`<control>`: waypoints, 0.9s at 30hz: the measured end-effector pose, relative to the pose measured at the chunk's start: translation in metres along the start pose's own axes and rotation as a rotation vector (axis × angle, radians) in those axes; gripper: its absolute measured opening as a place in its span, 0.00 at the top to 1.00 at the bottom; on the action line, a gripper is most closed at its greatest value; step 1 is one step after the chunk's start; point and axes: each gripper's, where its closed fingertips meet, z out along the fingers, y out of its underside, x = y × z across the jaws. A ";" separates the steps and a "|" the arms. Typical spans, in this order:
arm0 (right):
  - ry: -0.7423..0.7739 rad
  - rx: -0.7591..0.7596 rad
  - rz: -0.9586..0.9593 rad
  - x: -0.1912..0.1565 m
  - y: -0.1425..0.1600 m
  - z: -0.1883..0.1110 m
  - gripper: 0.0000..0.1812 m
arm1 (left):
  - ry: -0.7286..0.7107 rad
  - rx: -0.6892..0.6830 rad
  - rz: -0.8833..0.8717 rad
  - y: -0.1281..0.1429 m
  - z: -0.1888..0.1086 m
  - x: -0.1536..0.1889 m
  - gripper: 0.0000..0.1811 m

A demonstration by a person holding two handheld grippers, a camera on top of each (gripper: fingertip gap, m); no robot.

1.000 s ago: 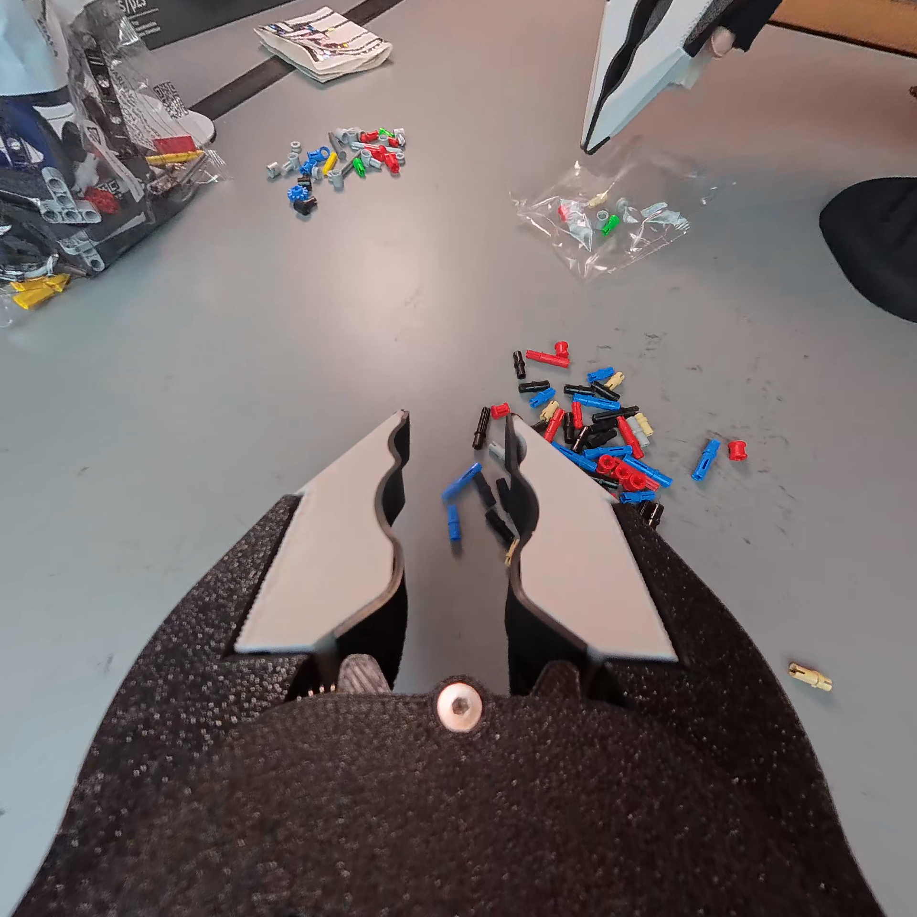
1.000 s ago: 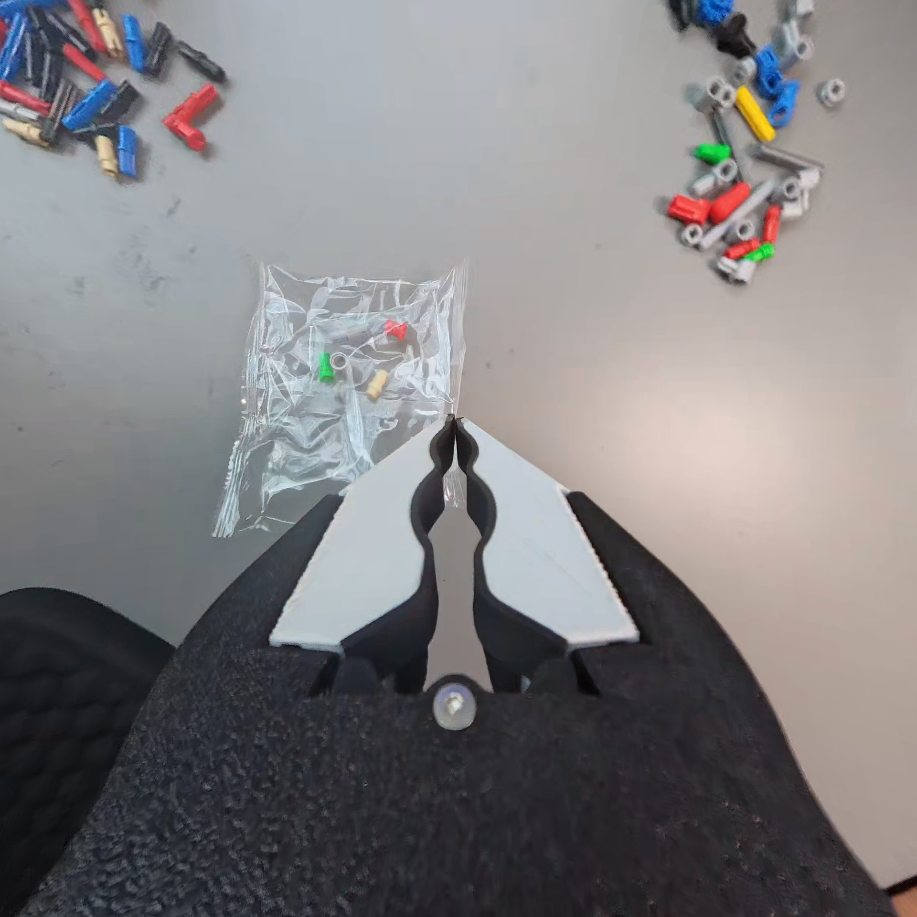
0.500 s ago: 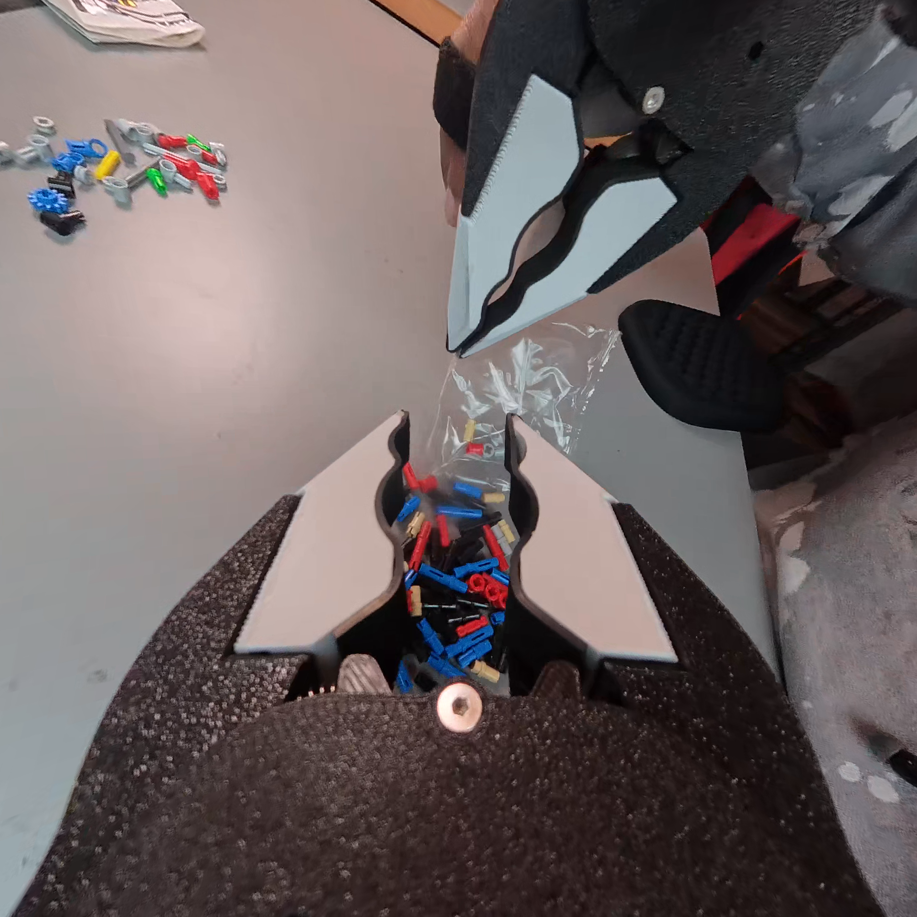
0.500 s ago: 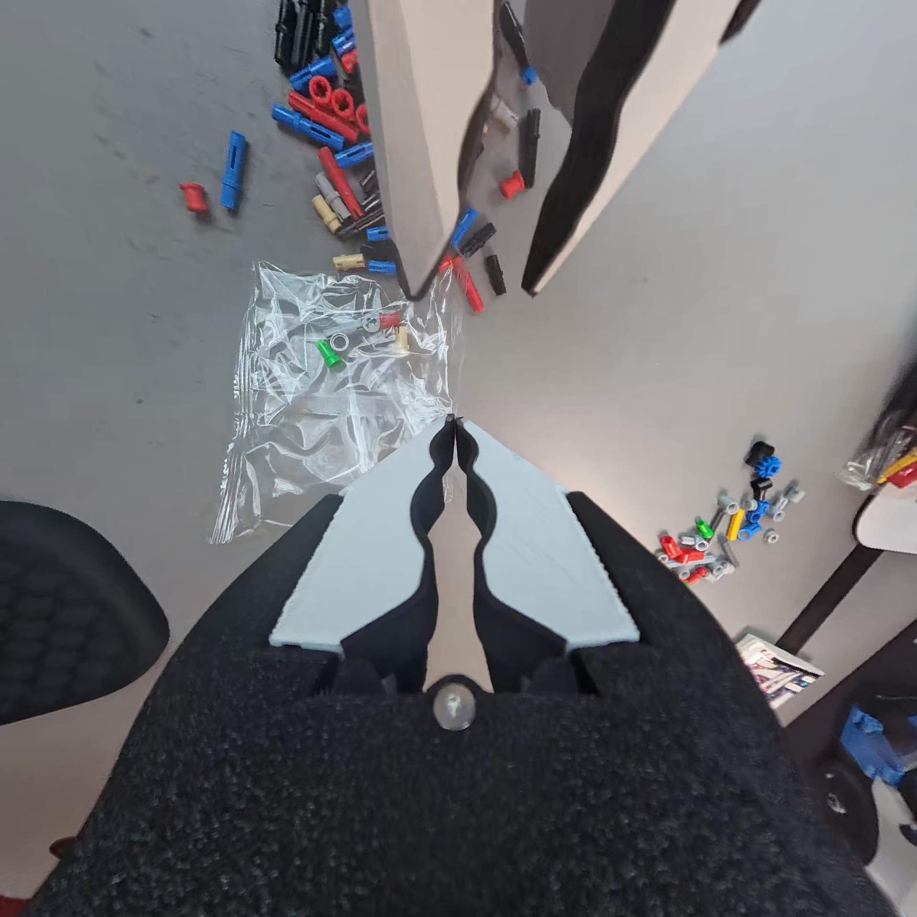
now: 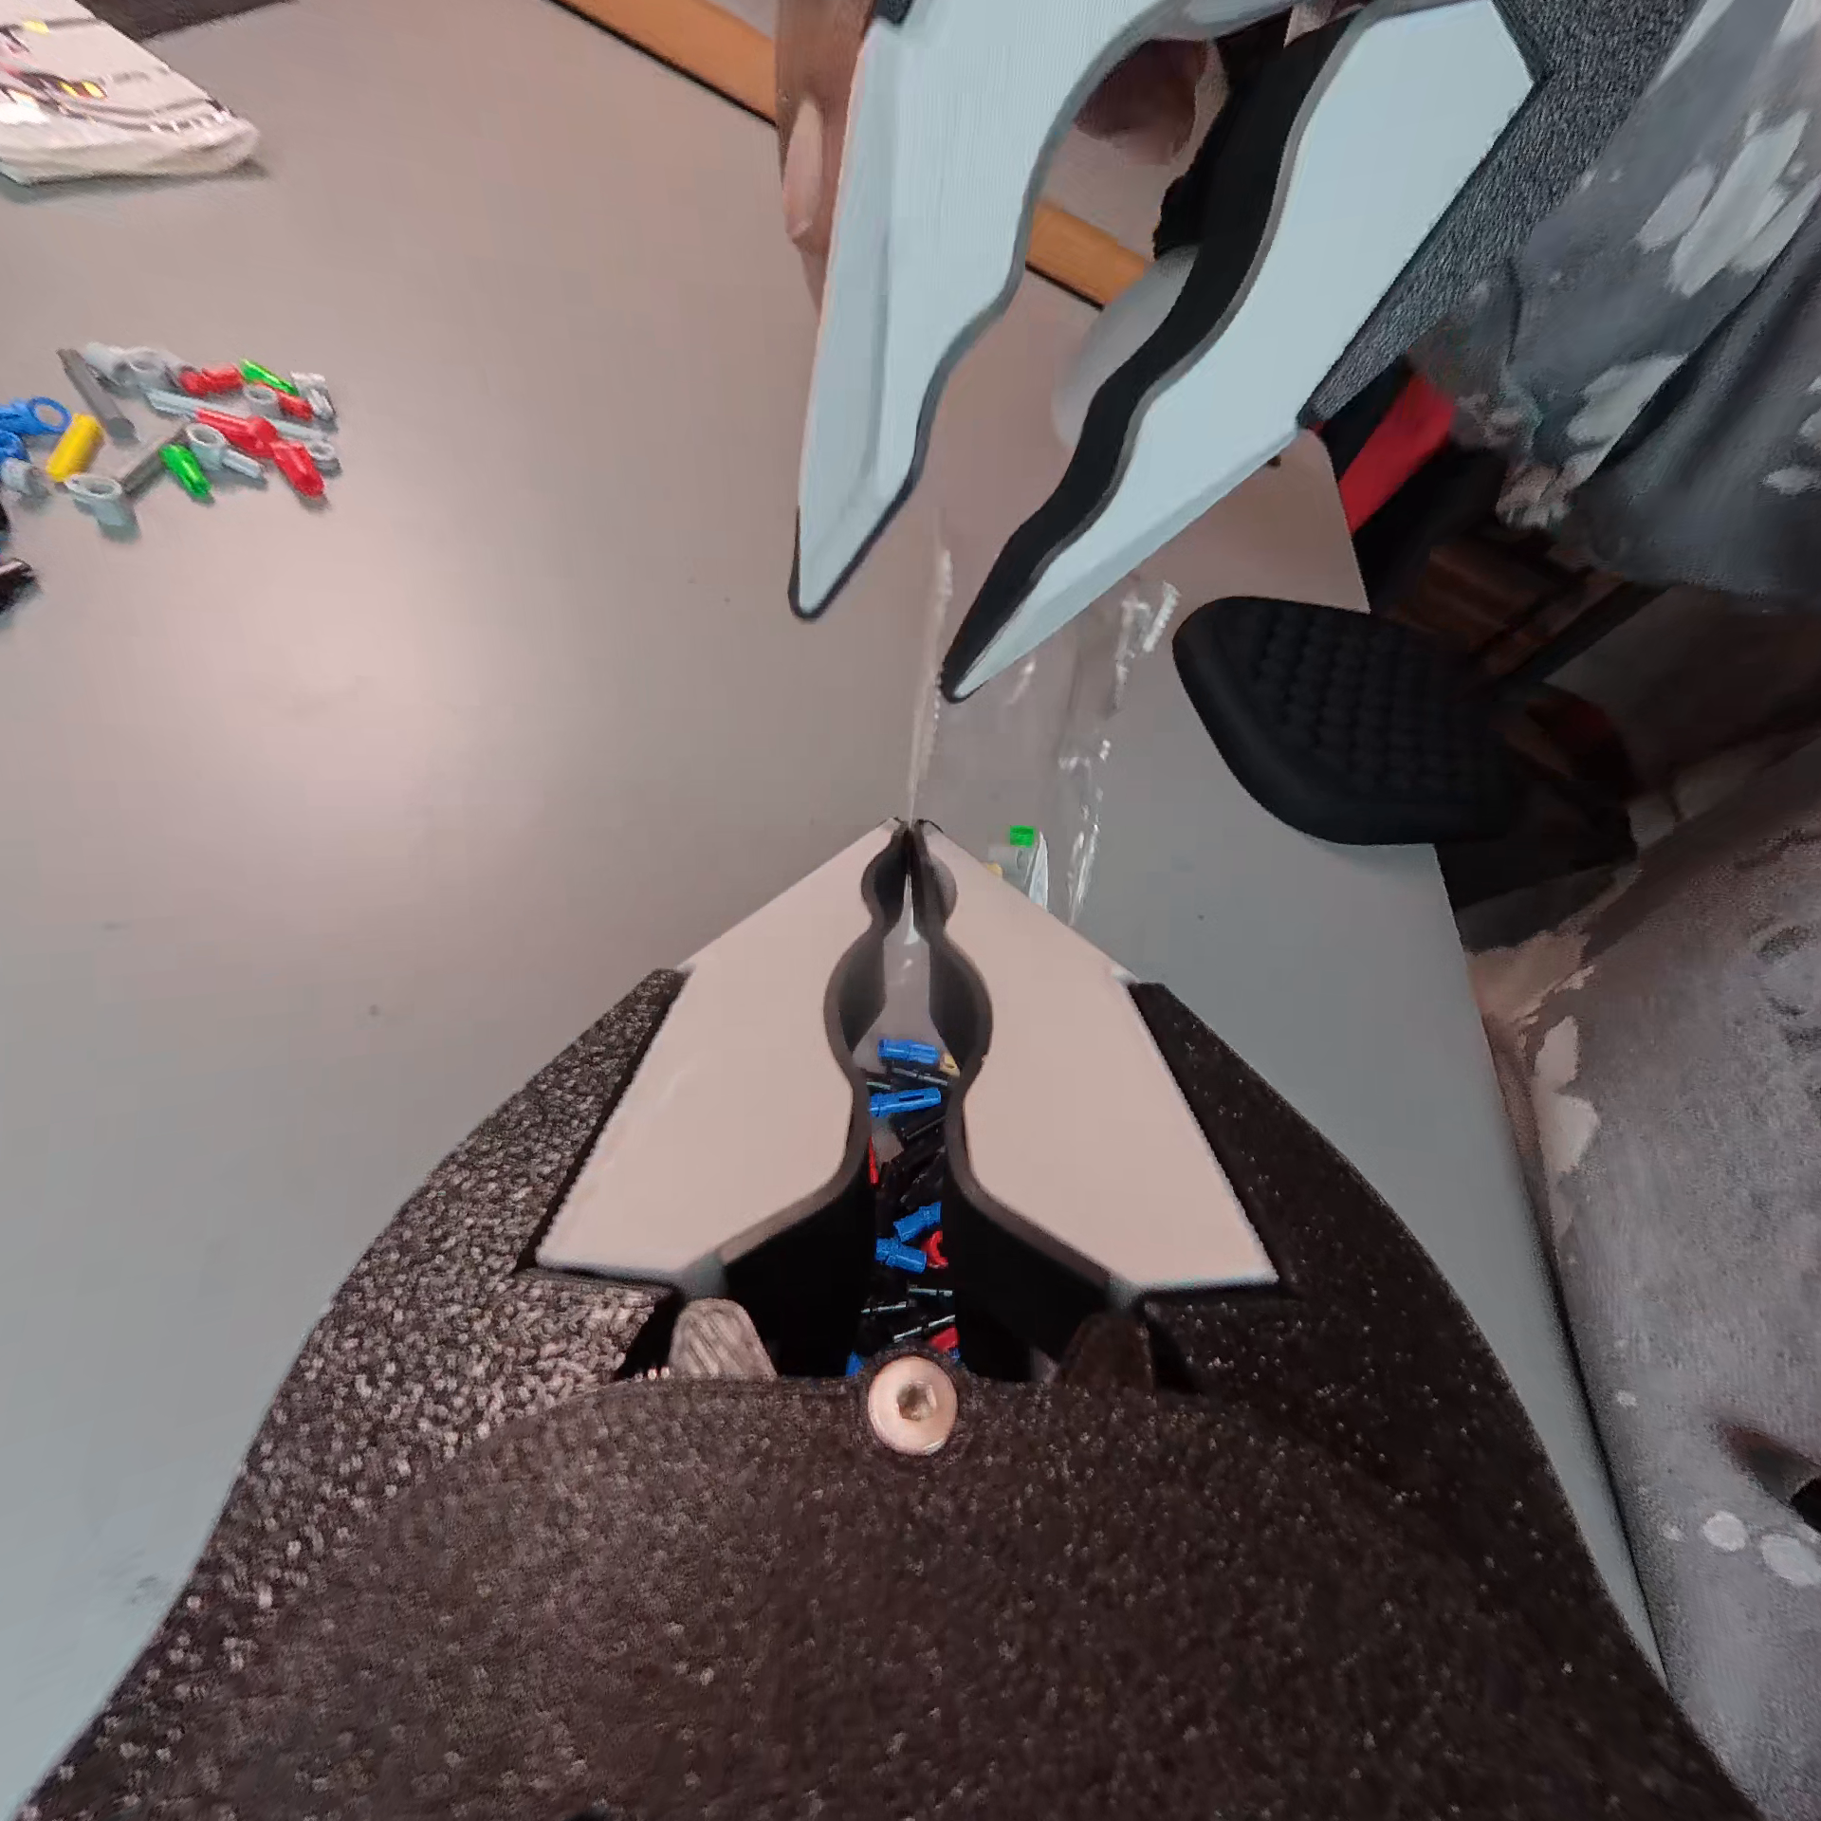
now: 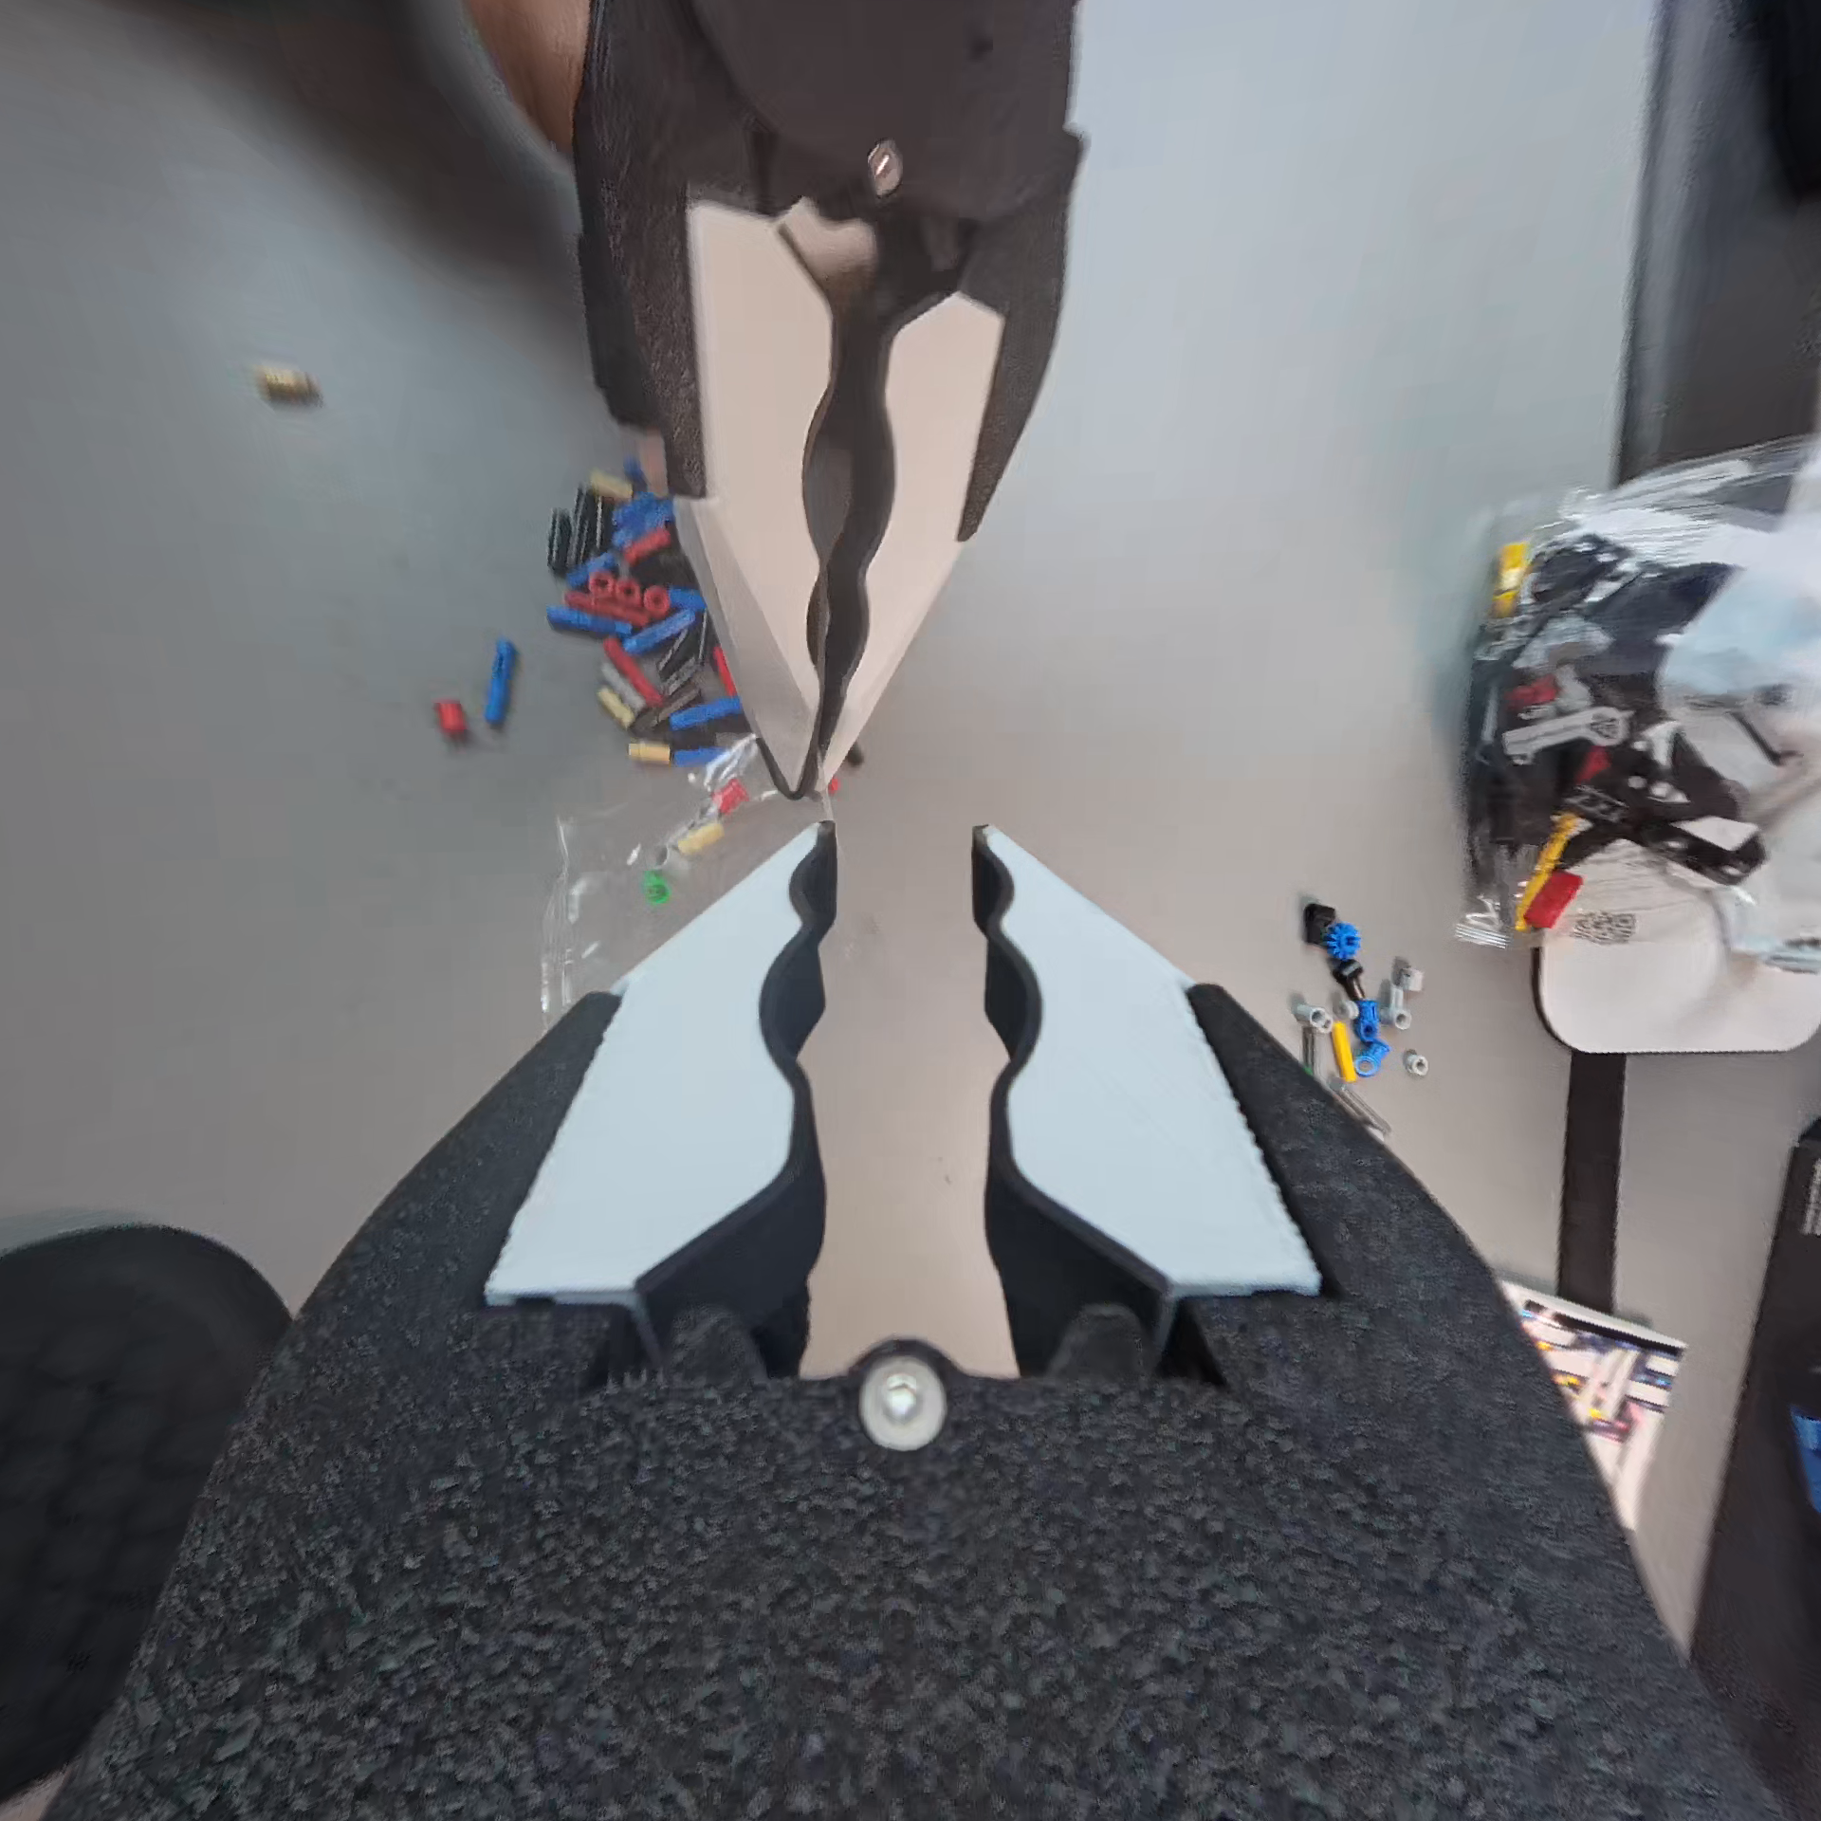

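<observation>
Clear plastic bag [image 6: 601, 887] of crinkled, glossy film sits near the tabletop's [image 5: 394, 788] edge, holding a few small pieces, among them a green one and a tan one. One thin edge of it is drawn up taut.

The left hand-held gripper [image 5: 909, 833] is clenched on that edge, its pale, pointed, wavy-edged fingers meeting at the tips. The right hand-held gripper [image 6: 904, 833] faces it tip to tip with its fingers released and spread. It grasps nothing, and the strip of film runs just beside one fingertip. Whether the rest of the bag rests flat on the tabletop cannot be told.

As a judgement of risk, the pinch is only on a narrow sliver of slippery film, so it could slide free. A sharp pull could stretch or tear the film and spill the pieces near the tabletop edge.

Just beside the bag lies a loose heap of pins [image 6: 631, 631], short ridged plastic cylinders in blue, red, black and tan. A second cluster of small parts [image 6: 1355, 1005] lies well apart. It has grey, red, yellow and green pieces and a blue toothed gear. A larger bag of parts [image 6: 1626, 709] and a printed booklet [image 5: 99, 108] lie farther off. The tabletop is smooth matte grey, and both gripper bodies are rough, grainy black.
</observation>
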 end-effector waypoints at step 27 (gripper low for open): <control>-0.043 0.714 0.381 -0.041 -0.016 -0.027 1.00 | 0.108 0.304 -0.031 -0.025 -0.073 0.032 1.00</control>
